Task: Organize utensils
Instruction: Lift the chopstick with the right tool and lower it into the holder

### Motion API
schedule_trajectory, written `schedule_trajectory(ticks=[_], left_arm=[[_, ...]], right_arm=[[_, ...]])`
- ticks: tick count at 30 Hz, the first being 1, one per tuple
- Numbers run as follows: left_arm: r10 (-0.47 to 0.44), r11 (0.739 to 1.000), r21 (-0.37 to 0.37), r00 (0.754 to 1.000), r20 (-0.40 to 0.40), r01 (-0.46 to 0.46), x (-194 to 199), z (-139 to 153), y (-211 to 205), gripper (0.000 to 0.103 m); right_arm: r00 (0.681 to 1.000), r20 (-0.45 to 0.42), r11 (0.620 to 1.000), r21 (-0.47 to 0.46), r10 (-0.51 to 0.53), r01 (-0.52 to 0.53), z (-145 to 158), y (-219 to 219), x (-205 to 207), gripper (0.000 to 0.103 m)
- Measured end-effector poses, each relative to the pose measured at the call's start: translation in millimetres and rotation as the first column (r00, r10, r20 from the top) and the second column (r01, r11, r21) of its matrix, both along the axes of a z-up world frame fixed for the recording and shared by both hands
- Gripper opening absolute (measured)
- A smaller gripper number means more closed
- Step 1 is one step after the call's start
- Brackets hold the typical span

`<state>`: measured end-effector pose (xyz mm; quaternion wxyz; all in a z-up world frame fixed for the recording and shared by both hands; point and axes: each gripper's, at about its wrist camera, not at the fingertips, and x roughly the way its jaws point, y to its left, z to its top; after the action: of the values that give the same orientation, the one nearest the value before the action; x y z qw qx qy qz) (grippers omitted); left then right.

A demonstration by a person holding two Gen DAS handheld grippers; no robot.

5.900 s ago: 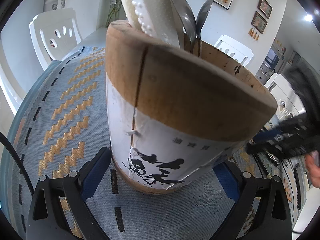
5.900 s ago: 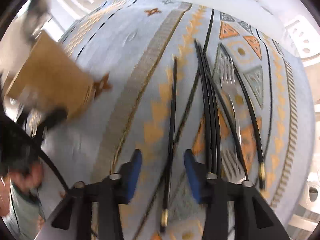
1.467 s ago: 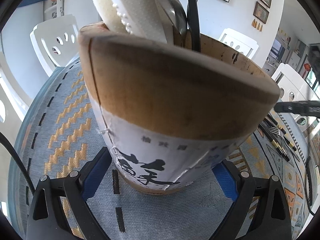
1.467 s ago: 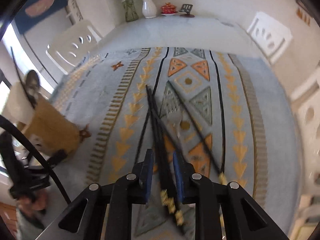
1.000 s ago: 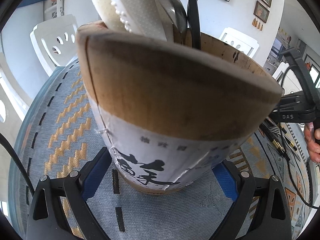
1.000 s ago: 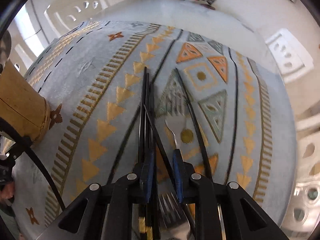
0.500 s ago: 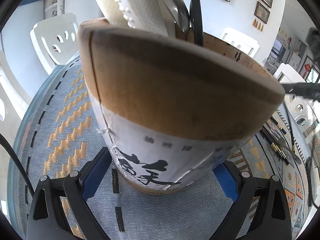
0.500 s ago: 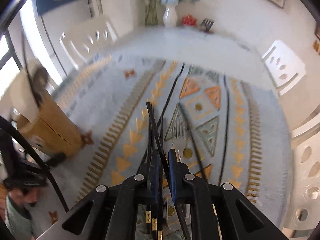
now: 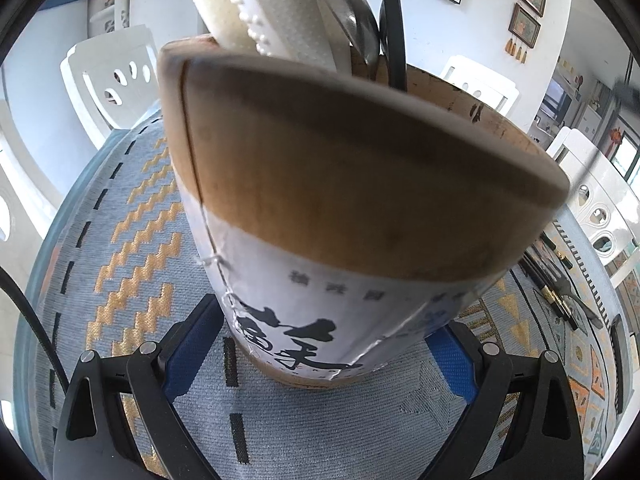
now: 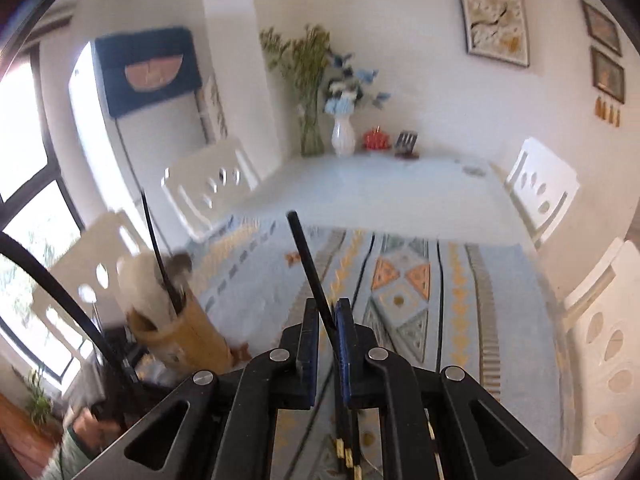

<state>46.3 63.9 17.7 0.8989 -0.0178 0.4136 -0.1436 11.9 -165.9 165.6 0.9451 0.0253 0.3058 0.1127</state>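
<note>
over at the near end of the patterned cloth (image 9: 132, 248), the left gripper (image 9: 320, 360) sits where it sat a second ago, its blue pads (image 9: 192, 356) set against either side of the bamboo utensil holder (image 9: 344, 200) near its base, and the holder stands upright on the cloth between them as before. the change is all on the right: a second ago the right gripper (image 10: 327, 316) was low over the utensils lying on the cloth with its pads a little apart around some of them, and now it is raised and tipped up toward the far wall, its jaws having just closed almost flat together on one black chopstick (image 10: 310, 268) that sticks up and away from the pads. from the right wrist view the holder (image 10: 188, 332) shows down at the left, well apart from the lifted chopstick, with the left gripper at its base and a hand (image 10: 94, 426) behind it. counting what stands in the holder from the left wrist view: one white dotted paddle (image 9: 272, 12), one metal spoon (image 9: 348, 24) and one black stick (image 9: 392, 20), three pieces that i can make out. on the cloth to the right of the holder several dark gold-tipped chopsticks (image 9: 552, 284) lie in a loose bunch with a fork among them; their number is too blurred to count. one gripper in each hand, two in all.
</note>
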Motion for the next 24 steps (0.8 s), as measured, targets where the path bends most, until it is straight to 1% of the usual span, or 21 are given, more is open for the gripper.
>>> schedule_trajectory(ticks=[2, 6, 11, 17, 20, 24], left_arm=[[0.000, 1.000, 0.001, 1.000, 0.000, 0.000, -0.5, 0.3, -0.7, 0.097], [-0.001, 1.000, 0.001, 1.000, -0.001, 0.001, -1.1, 0.7, -1.8, 0.097], [-0.003, 1.000, -0.016, 1.000, -0.012, 0.003, 0.7, -0.2, 0.7, 0.097], [-0.003, 1.000, -0.018, 1.000, -0.012, 0.003, 1.3, -0.3, 2.3, 0.097], [-0.003, 1.000, -0.019, 1.000, -0.012, 0.003, 1.5, -0.4, 3.5, 0.097], [-0.003, 1.000, -0.018, 1.000, -0.011, 0.002, 1.4, -0.4, 3.2, 0.097]], right_arm=[[0.999, 0.049, 0.999, 0.038, 0.002, -0.004, 13.9, 2.4, 0.5, 0.005], [0.992, 0.124, 0.994, 0.106, 0.016, -0.029, 42.9, 14.3, 8.1, 0.005], [0.979, 0.187, 0.977, 0.181, 0.080, -0.114, 79.3, 43.1, 19.3, 0.005], [0.949, 0.262, 0.958, 0.176, 0.176, -0.227, 110.2, 85.8, 14.7, 0.005], [0.934, 0.282, 0.950, 0.160, 0.218, -0.270, 115.0, 105.9, 10.8, 0.005], [0.929, 0.276, 0.949, 0.125, 0.246, -0.288, 109.4, 123.5, 14.0, 0.005]])
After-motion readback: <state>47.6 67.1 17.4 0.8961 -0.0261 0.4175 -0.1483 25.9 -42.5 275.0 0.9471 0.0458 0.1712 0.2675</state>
